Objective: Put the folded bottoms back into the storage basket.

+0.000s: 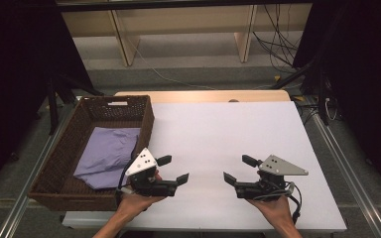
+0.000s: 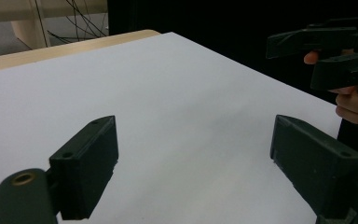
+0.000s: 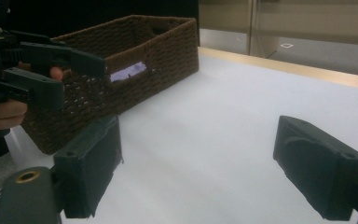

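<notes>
Holding the left gripper [image 1: 173, 169] and the right gripper [image 1: 237, 169] low over the near part of the white table [image 1: 228, 134], you have them turned inward so they face each other across a bare stretch of tabletop. Both sets of jaws stand wide apart with nothing between them. The left gripper sits just beside the near right corner of the brown wicker basket [image 1: 59, 163], which stands at the table's left edge. Inside the basket lies a folded lilac cloth [image 1: 106, 151], resting on the basket floor close to your left hand [image 1: 134, 201]; your right hand [image 1: 278, 208] is well apart from it
</notes>
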{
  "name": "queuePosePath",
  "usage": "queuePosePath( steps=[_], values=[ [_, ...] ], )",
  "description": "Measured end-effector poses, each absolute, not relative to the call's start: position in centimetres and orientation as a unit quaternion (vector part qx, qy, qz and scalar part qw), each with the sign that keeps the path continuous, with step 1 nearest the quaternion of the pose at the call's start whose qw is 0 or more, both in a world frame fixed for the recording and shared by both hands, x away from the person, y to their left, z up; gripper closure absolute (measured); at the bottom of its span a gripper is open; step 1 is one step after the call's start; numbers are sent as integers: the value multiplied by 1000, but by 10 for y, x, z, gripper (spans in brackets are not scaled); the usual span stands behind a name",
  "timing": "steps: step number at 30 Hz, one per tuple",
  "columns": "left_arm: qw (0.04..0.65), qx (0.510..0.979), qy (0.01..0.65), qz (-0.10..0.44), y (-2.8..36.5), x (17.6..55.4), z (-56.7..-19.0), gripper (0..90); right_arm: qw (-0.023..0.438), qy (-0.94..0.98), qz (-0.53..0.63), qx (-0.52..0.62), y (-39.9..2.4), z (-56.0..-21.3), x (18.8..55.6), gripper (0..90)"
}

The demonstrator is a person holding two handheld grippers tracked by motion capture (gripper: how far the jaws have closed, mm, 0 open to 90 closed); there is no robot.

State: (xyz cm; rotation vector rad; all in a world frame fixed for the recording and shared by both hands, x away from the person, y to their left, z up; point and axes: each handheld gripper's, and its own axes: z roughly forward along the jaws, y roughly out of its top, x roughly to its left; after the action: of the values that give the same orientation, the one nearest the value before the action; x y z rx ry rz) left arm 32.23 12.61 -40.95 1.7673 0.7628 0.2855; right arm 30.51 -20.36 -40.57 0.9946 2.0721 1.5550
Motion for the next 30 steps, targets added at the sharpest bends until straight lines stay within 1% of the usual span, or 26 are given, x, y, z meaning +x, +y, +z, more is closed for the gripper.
queuePosePath(
  steps=[9,17,30],
  values=[
    [564,751,320,123,125,318,-414,138,181,739,541,357,-207,-415,301,160],
    [562,752,322,124,124,315,-420,133,179,738,542,360,-209,-417,298,160],
    [561,753,319,127,122,311,-428,101,184,737,537,366,-212,-421,295,160]
  ],
)
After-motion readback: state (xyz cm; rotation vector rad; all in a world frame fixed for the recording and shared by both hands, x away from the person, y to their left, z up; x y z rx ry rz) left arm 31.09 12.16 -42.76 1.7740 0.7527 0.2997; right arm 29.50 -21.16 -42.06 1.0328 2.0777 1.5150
